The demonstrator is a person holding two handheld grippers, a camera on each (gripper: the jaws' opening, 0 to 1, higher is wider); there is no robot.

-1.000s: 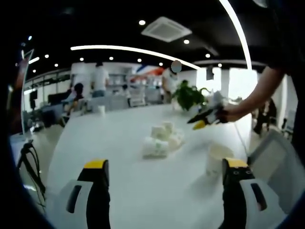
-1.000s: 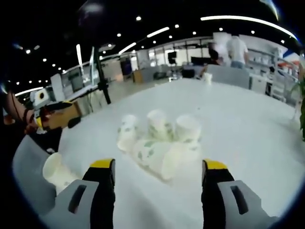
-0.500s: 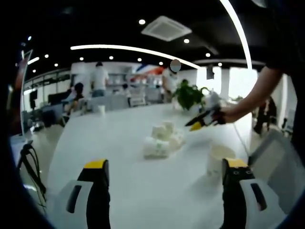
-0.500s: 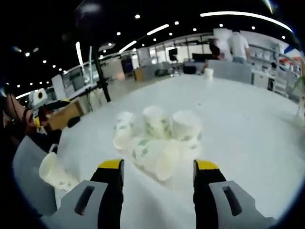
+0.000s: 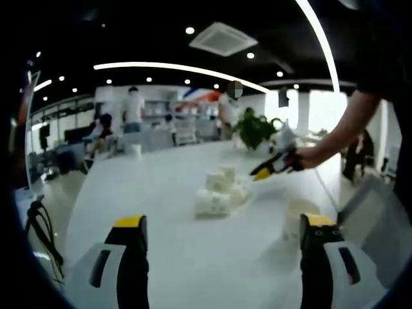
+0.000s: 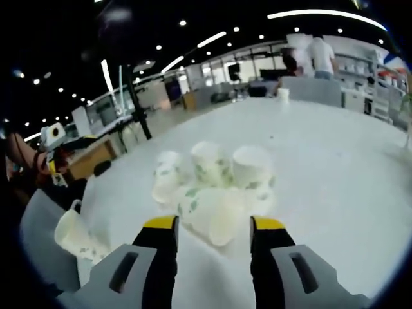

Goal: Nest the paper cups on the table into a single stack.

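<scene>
Jaws of the right gripper (image 6: 211,226) sit partly open, holding nothing, just before the cup pile (image 6: 215,187), ready to grab. Left gripper (image 5: 222,225) waits wide open, well back.

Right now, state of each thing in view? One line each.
left tongs: open, empty, held above the table.
right tongs: open, empty, jaws straddling the lying cup.
lying cup: on its side, mouth toward the camera.
cup cluster: three cups bunched behind the lying cup, not yet nested.
lone cup: tipped on its side, apart from the cluster.
table: white.
</scene>
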